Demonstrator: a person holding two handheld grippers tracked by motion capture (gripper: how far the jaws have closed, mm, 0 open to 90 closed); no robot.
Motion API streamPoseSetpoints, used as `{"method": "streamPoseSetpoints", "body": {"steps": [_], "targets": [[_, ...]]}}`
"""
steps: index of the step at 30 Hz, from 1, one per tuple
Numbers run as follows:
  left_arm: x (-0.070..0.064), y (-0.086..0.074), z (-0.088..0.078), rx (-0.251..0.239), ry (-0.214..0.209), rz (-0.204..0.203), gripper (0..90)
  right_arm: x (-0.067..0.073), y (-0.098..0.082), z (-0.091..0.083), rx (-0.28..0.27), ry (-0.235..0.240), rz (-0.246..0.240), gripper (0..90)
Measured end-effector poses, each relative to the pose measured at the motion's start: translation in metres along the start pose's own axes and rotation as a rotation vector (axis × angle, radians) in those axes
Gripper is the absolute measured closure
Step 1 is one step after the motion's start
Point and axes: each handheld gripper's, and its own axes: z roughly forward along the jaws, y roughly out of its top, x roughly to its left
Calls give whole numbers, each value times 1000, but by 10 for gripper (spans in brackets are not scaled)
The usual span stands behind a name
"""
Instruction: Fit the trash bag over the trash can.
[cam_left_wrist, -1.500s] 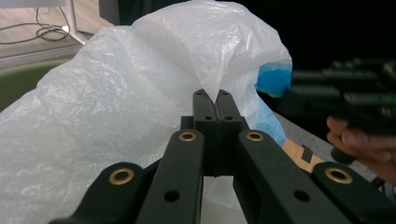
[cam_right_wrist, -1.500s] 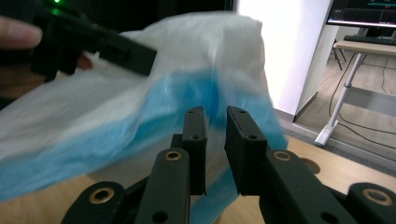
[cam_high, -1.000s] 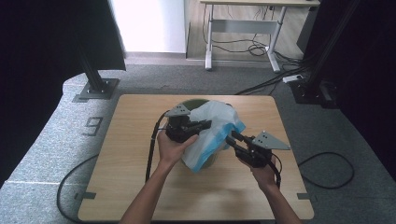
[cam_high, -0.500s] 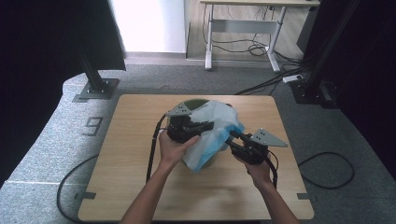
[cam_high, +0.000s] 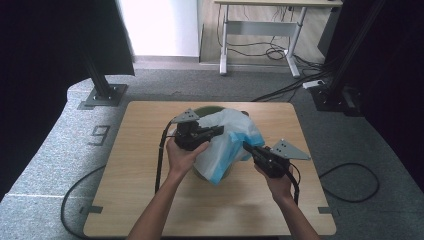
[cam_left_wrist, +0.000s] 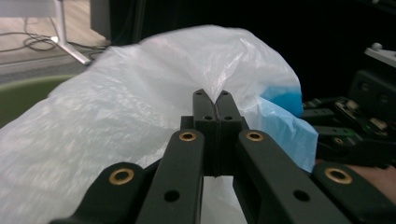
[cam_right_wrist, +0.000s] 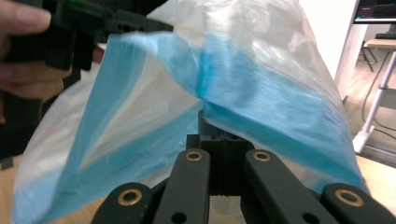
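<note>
A thin white plastic bag (cam_high: 227, 137) with a blue lower edge lies draped over a green bin (cam_high: 207, 108) at the middle of the wooden table (cam_high: 135, 200). My left gripper (cam_high: 220, 131) is shut on the bag's white film (cam_left_wrist: 140, 93), its jaws (cam_left_wrist: 212, 100) pinched together with plastic between them. My right gripper (cam_high: 246, 147) has just been closing and now pinches the blue edge (cam_right_wrist: 261, 88), which folds over its tips (cam_right_wrist: 223, 133). The two grippers face each other across the bag. The bin's inside is hidden by the bag.
The left gripper (cam_right_wrist: 107, 21) and its hand fill the top left of the right gripper view. A white desk (cam_high: 280, 20) with cables under it stands beyond the table. Black stands (cam_high: 102, 92) flank the table's far corners. Cables (cam_high: 350, 185) trail on the grey floor.
The right gripper's jaws have closed onto the bag's blue edge. Both hands have stayed nearly in place, and the bag has shifted only slightly.
</note>
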Motion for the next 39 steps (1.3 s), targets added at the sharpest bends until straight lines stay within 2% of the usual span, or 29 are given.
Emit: {"method": "streamPoseSetpoints", "body": {"steps": [3, 7, 11, 15, 23, 27, 29, 32, 34, 39], "targets": [[3, 0, -1, 1, 39, 11, 899, -1, -1, -4, 6, -10, -17, 888], [6, 0, -4, -14, 64, 9, 899, -2, -5, -10, 12, -20, -27, 888], [10, 0, -7, -20, 83, 9, 900, -5, -12, -14, 19, -18, -25, 888], [13, 1, -12, -15, 119, 28, 900, -9, -16, -19, 17, -20, -12, 887], [18, 0, -33, -61, 161, 35, 900, -3, -18, -29, 19, -22, -74, 887], [24, -2, -44, -73, 182, 24, 900, -5, -19, -32, 21, -33, -69, 887], [28, -3, -49, -72, 197, 25, 900, -8, -19, -31, 27, -46, -56, 887], [33, -3, -56, -80, 210, 13, 900, -11, -13, -25, 31, -78, -64, 887], [36, -4, -62, -90, 215, 8, 900, -12, -6, -19, 30, -99, -89, 886], [41, -10, -71, -103, 222, -3, 900, -18, 2, -11, 29, -117, -94, 886]]}}
